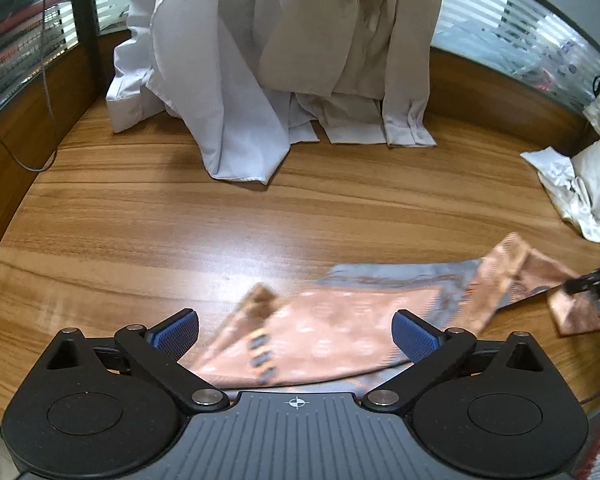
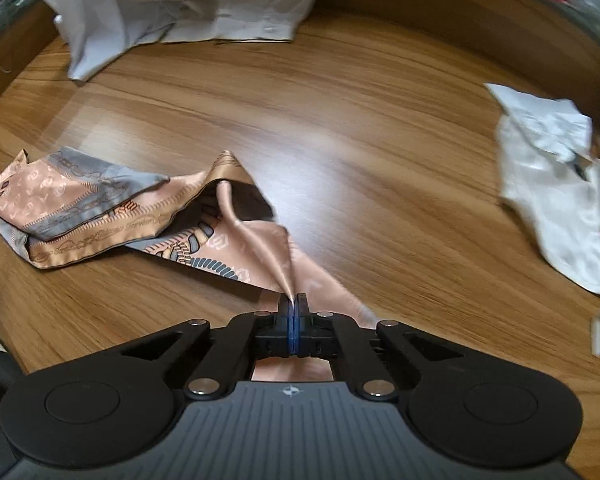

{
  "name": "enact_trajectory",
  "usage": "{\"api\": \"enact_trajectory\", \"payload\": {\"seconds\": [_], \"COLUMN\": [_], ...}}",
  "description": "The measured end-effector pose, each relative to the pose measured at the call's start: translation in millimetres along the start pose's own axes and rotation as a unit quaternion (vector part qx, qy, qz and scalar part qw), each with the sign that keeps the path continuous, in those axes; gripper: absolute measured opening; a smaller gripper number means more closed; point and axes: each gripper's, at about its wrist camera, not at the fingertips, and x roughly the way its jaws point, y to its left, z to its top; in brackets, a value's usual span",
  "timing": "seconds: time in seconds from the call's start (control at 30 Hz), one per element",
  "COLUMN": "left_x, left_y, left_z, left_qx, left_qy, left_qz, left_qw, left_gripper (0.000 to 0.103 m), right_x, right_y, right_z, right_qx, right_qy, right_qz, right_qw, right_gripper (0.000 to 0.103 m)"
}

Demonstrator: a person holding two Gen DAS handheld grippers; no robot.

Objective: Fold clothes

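A pink and grey patterned silk scarf (image 1: 340, 336) lies partly folded on the wooden table (image 1: 220, 216). My left gripper (image 1: 296, 334) is open, its blue pads either side of the scarf's near end, just above it. My right gripper (image 2: 294, 304) is shut on a corner of the scarf (image 2: 100, 204) and lifts that corner off the table, so the cloth rises in a taut ridge. The right gripper also shows in the left wrist view (image 1: 596, 284) at the far right.
A pile of white and beige shirts (image 1: 284, 60) hangs and rests at the back of the table. A crumpled white cloth (image 2: 556, 184) lies at the right. A grey cable (image 1: 40, 120) hangs at the left. A raised wooden rim (image 2: 460, 20) bounds the table.
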Motion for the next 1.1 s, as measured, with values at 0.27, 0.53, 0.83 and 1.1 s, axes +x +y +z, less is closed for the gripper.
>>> {"api": "enact_trajectory", "payload": {"seconds": [0.27, 0.53, 0.83, 1.1], "left_x": [23.1, 48.2, 86.6, 118.5], "left_y": [-17.0, -68.6, -135.8, -176.7], "left_z": [6.5, 22.4, 39.7, 46.4], "left_qx": [0.045, 0.107, 0.189, 0.252], "left_qy": [0.020, 0.031, 0.051, 0.073], "left_qz": [-0.045, -0.114, -0.178, -0.201], "left_qw": [0.9977, 0.9872, 0.9642, 0.9437], "left_gripper": [0.100, 0.097, 0.086, 0.077], "right_x": [-31.2, -59.5, -88.5, -108.0], "right_y": [-64.2, -107.2, -101.0, -87.7], "right_z": [-36.0, -74.3, -94.3, -117.0], "right_qx": [0.050, 0.125, 0.182, 0.226], "right_qy": [0.019, 0.021, -0.010, -0.025], "right_qz": [-0.075, -0.118, -0.105, -0.094], "right_qw": [0.996, 0.985, 0.978, 0.969], "right_gripper": [0.000, 0.009, 0.021, 0.026]}}
